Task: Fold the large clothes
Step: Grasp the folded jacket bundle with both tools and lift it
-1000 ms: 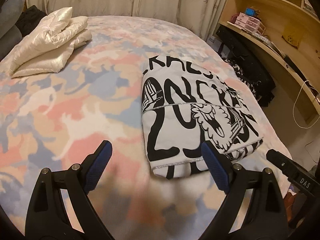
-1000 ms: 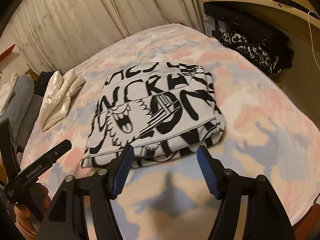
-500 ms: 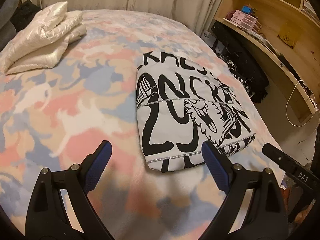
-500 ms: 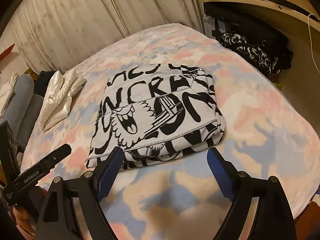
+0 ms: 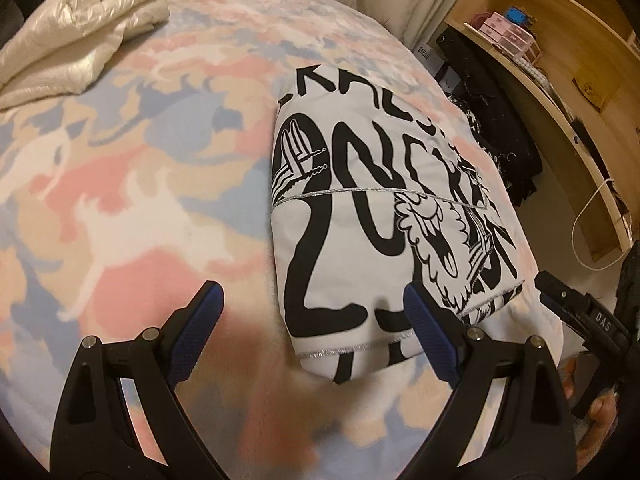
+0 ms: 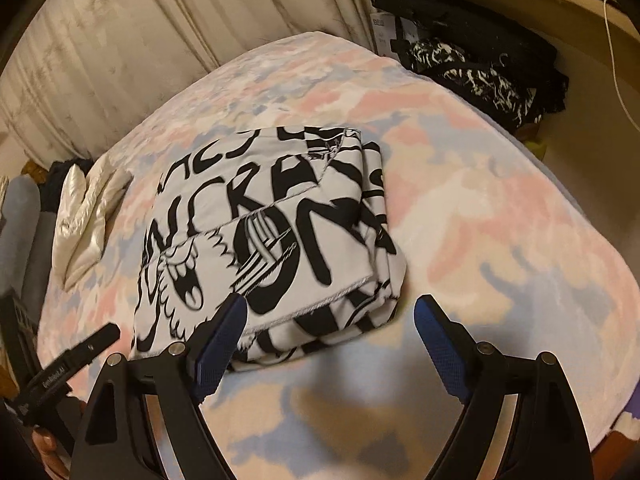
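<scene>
Two folded garments point(image 5: 384, 216) point(image 5: 76, 36) on bed point(image 5: 152, 184)

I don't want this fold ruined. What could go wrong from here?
1. The folded garment lies near the bed's front edge, so a nudge could slide it off.
2. Both the left gripper and the right gripper are open at its near hem; closing on only the top layer may peel the fold open.
</scene>
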{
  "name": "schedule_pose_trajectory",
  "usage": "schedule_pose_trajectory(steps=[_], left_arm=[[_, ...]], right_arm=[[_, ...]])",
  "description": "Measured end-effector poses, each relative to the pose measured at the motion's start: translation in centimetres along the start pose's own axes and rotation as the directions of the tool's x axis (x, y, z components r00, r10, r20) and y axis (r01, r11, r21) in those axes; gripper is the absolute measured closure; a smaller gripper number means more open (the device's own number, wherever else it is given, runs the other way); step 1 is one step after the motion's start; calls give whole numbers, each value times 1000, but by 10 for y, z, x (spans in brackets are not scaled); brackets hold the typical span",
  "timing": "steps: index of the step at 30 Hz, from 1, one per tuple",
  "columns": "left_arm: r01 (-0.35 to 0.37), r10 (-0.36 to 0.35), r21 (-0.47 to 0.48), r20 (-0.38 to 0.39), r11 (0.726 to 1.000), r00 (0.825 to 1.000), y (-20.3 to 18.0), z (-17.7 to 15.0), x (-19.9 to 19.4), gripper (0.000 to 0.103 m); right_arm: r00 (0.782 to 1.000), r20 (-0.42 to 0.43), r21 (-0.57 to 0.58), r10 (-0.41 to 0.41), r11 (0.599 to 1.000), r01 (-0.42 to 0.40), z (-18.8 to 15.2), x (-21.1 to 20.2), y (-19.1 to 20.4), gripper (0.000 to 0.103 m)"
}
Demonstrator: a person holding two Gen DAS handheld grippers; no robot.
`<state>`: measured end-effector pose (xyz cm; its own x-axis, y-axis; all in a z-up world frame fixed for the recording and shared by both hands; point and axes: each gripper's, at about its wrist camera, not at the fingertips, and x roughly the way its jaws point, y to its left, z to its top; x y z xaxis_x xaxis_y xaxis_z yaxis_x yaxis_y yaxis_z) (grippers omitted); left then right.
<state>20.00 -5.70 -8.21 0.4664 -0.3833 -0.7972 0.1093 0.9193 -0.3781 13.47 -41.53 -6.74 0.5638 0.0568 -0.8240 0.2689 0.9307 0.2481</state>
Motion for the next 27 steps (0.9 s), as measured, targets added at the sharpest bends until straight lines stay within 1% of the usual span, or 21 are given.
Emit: schedule_pose_trajectory(steps=[4, 6, 7, 8, 11, 13, 14, 15, 17, 19, 21, 23, 25, 27], left_arm=[[31, -32, -41, -24, 999, 999, 8, 9, 14, 13], [47, -49, -58, -36, 997, 998, 11, 15, 23, 13], [58, -61, -67, -49, 996, 997, 13, 18, 30, 13], [63, -68, -75, -58, 995, 996, 15, 20, 35, 13], [94, -104, -103, -99, 990, 990, 19, 26, 55, 13], [116, -131, -120, -130, 986, 983, 22, 27, 69, 12], [141, -160, -140, -137, 980, 978, 25, 29, 77, 11], [149, -170, -150, -132, 977, 977, 26, 30, 80, 8], [171, -192, -160, -124, 972, 974, 28, 36, 88, 6], [193, -214, -163, -127, 968, 968, 28, 43, 98, 4], [213, -234, -157, -131, 964, 963, 26, 49, 106, 1], [227, -245, -134, -136, 965, 960, 20, 53, 115, 0], [246, -260, -110, -144, 963, 955, 14, 56, 122, 0], [265, -278, -101, -154, 959, 948, 12, 59, 129, 0]], right_arm=[[999, -17, 60, 36, 998, -35, 19, 17, -20, 16], [996, -45, 98, 78, 992, -73, 30, 34, -34, 16], [991, -68, 120, 114, 987, -106, 35, 46, -43, 16], [987, -87, 138, 134, 983, -122, 39, 56, -48, 16], [964, -152, 180, 220, 965, -192, 47, 90, -62, 16], [940, -200, 206, 277, 949, -236, 53, 115, -68, 16], [930, -211, 217, 300, 942, -255, 56, 125, -71, 15], [919, -216, 227, 330, 932, -282, 60, 134, -74, 14], [903, -218, 233, 370, 918, -320, 70, 146, -77, 10], [880, -224, 229, 419, 900, -371, 81, 159, -77, 8], [863, -239, 195, 445, 893, -406, 93, 171, -72, 8], [856, -260, 157, 447, 894, -419, 102, 182, -64, 8], [859, -280, 111, 427, 904, -413, 109, 192, -54, 8], [869, -288, 54, 402, 913, -404, 115, 197, -45, 11]])
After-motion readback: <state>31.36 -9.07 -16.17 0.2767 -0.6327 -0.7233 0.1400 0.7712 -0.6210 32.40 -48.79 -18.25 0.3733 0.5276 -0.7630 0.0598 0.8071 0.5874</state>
